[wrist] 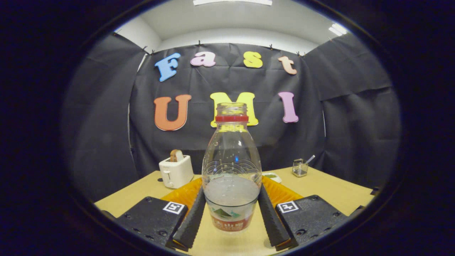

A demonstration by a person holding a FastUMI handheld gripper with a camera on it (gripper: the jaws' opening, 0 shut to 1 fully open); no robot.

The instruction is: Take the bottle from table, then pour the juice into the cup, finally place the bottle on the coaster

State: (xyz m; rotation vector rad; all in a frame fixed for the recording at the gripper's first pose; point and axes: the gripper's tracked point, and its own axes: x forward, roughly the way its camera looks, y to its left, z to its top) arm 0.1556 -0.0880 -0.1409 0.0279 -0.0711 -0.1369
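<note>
Clear plastic bottle (pixel 231 167), red neck ring, no cap, pale liquid in lower part, stands upright on tan table (pixel 334 192) between gripper (pixel 231 213) fingers. Both fingers appear to touch its sides: holds bottle. Judged step: taking the bottle. Next: lift straight, keep upright, find cup. White toaster (pixel 176 171) beyond, left.

The bottle (pixel 231 167), upright between the tool's (pixel 231 217) fingers, hides the middle of an orange object (pixel 280 192) on the counter (pixel 330 190) behind it. A small pale item (pixel 273 176) peeks from behind the bottle, mostly covered. Beyond it, a small clear container's (pixel 300 168) contents are too small to tell.
</note>
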